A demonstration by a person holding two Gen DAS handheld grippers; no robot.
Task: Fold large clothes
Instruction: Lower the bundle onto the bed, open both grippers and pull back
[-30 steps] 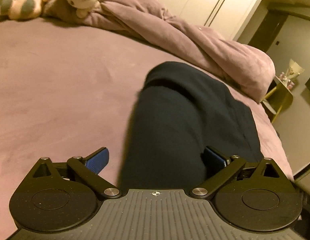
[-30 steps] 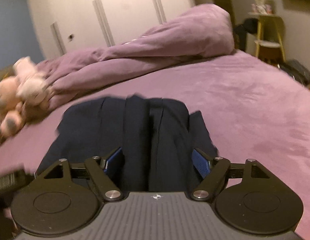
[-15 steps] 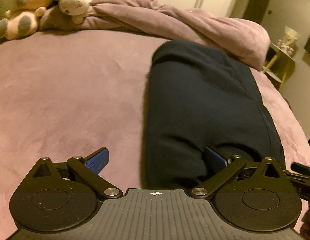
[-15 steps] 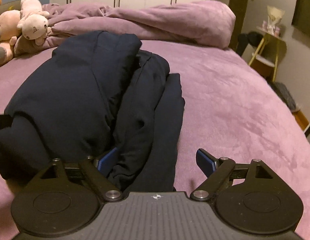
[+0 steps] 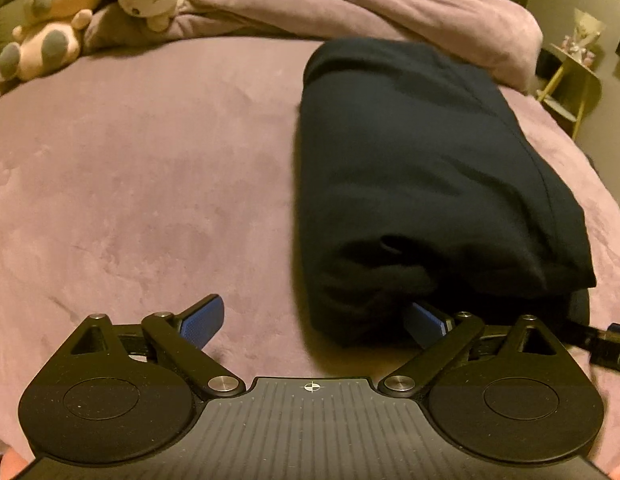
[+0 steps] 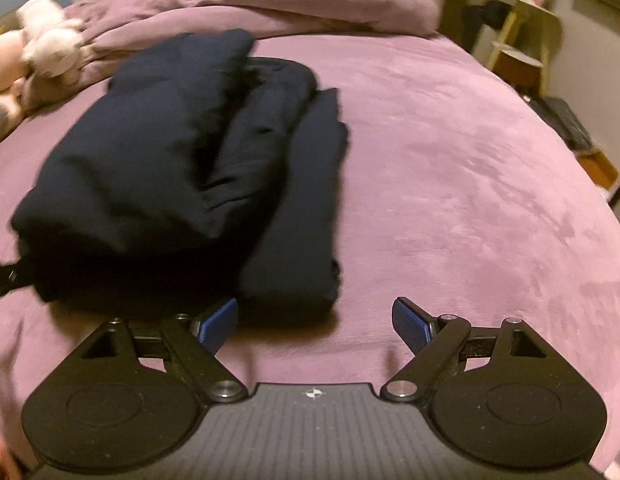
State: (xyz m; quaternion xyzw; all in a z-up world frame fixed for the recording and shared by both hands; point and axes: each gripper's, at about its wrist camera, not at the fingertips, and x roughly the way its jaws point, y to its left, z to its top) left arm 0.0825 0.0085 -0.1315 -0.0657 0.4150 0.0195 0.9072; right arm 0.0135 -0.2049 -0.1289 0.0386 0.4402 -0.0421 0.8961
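Note:
A dark navy garment (image 5: 421, 168) lies folded into a thick bundle on the purple bed (image 5: 150, 184). It also shows in the right wrist view (image 6: 182, 168), with several layers stacked. My left gripper (image 5: 315, 322) is open at the bundle's near end; its right finger (image 5: 423, 322) touches the cloth edge. My right gripper (image 6: 315, 320) is open and empty, just in front of the bundle's near right corner, with its left finger (image 6: 218, 322) beside the cloth.
A bunched purple duvet (image 5: 369, 8) lies along the far side of the bed. Two plush toys (image 5: 90, 4) sit at the far left. A yellow side table (image 6: 525, 40) stands off the bed's right edge. White wardrobe doors are behind.
Both grippers have drawn back from the garment and tilted down. The bundle, earlier between the fingers of both, now lies on the bed in front of them.

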